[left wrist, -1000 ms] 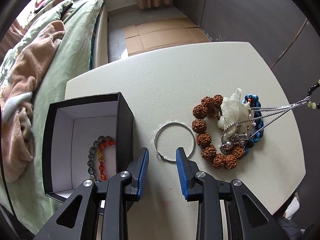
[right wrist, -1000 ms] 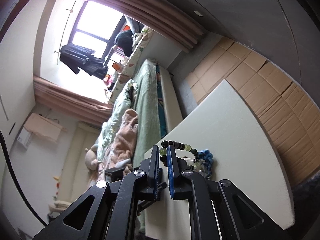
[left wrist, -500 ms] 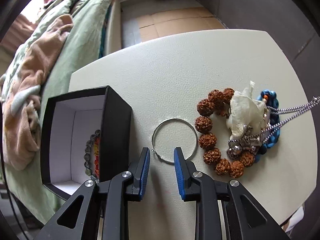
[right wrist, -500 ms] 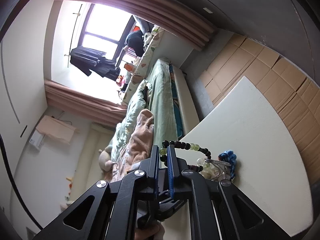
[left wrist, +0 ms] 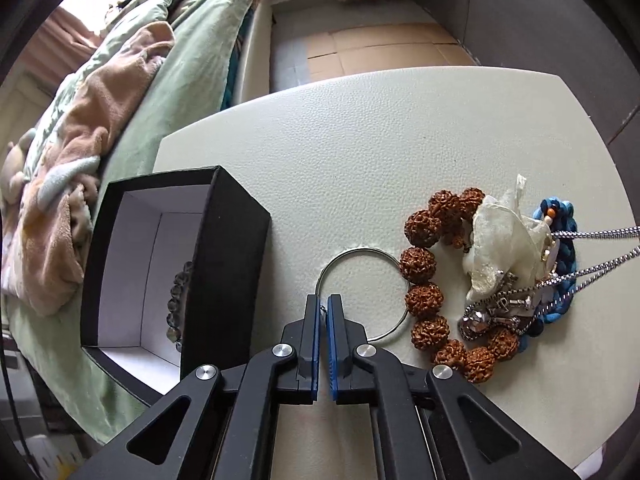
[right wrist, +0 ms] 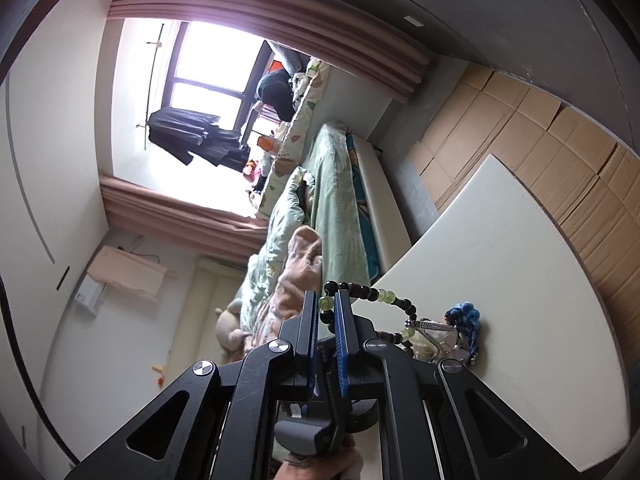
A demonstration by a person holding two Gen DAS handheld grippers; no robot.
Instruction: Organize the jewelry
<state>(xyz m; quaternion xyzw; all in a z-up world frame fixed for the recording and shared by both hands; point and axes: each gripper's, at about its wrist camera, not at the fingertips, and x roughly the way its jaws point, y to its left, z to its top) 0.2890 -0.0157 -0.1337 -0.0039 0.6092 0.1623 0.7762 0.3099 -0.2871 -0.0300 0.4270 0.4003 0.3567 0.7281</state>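
Far left of the silver hoop (left wrist: pixel 362 292) sits the open black box (left wrist: pixel 224 256), a dark beaded bracelet (left wrist: pixel 178 304) lying inside, and the left gripper (left wrist: pixel 323 306) has its blue pads nipped tight on the hoop's near-left rim. Touching the hoop's right side is the brown seed-bead bracelet (left wrist: pixel 420 264) on the white table (left wrist: pixel 380 140) (tangled with silver chains (left wrist: pixel 592 264) and blue cord (left wrist: pixel 560 292)). The right gripper (right wrist: pixel 329 312) pinches a black-and-green bead strand (right wrist: pixel 372 294), lifted above that pile.

Black tongs (left wrist: pixel 323 304), blue-lined fingers (right wrist: pixel 343 332), silver screws, on both hands.
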